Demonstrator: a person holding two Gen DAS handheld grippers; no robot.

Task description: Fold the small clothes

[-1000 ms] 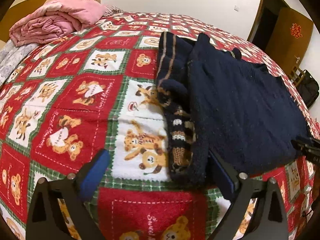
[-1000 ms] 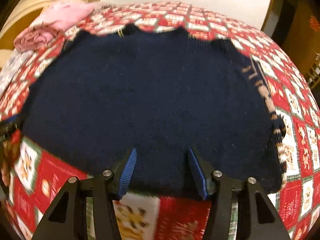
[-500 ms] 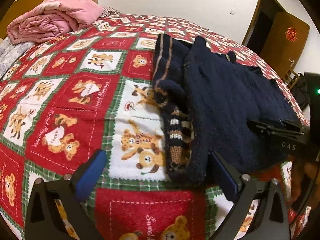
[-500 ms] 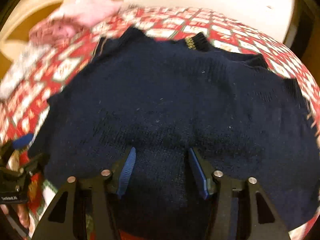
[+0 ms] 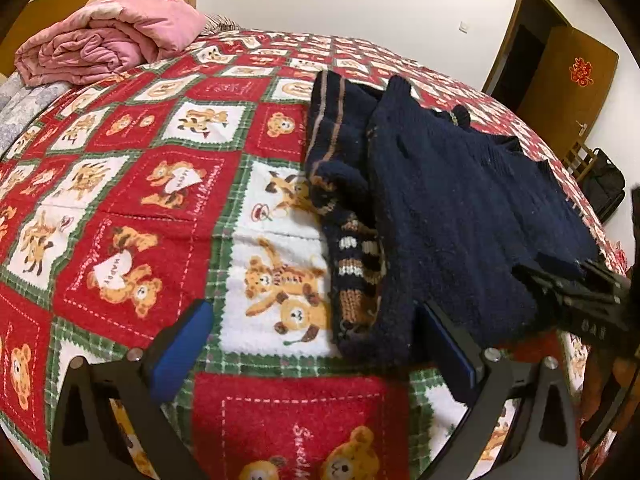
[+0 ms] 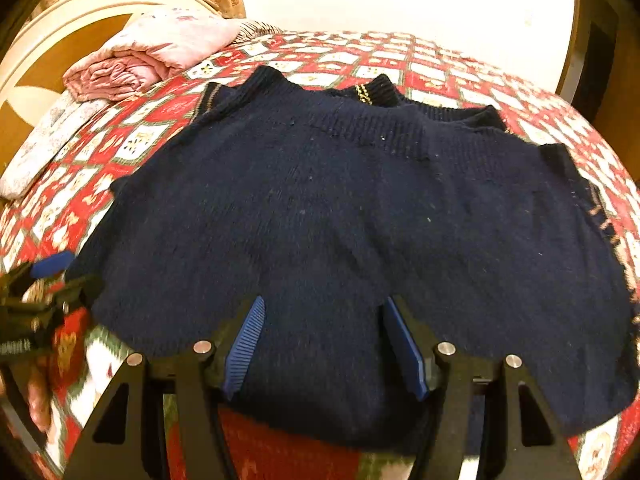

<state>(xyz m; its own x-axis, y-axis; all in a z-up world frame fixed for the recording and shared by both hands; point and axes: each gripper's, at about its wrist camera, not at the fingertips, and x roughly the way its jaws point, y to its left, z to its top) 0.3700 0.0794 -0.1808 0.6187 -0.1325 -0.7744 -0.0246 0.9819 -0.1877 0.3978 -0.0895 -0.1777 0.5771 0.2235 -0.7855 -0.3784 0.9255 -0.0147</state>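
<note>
A small navy knit sweater (image 5: 460,216) with brown and white striped trim lies on a red teddy-bear blanket (image 5: 160,208). It also fills the right wrist view (image 6: 340,208), collar at the far side. My left gripper (image 5: 316,344) is open, hovering at the sweater's near left corner, right finger beside the hem. My right gripper (image 6: 324,344) is open, its blue pads (image 6: 244,344) over the sweater's near hem. It also shows at the right edge of the left wrist view (image 5: 580,292), touching the sweater's edge.
A folded pink quilt (image 5: 108,40) lies at the bed's far left, also in the right wrist view (image 6: 156,56). A brown door (image 5: 568,80) and a dark bag (image 5: 606,188) stand at the far right, beyond the bed.
The right gripper has moved left along the hem, bringing the sweater's left side and collar into its view. The left gripper has barely moved and stays open.
</note>
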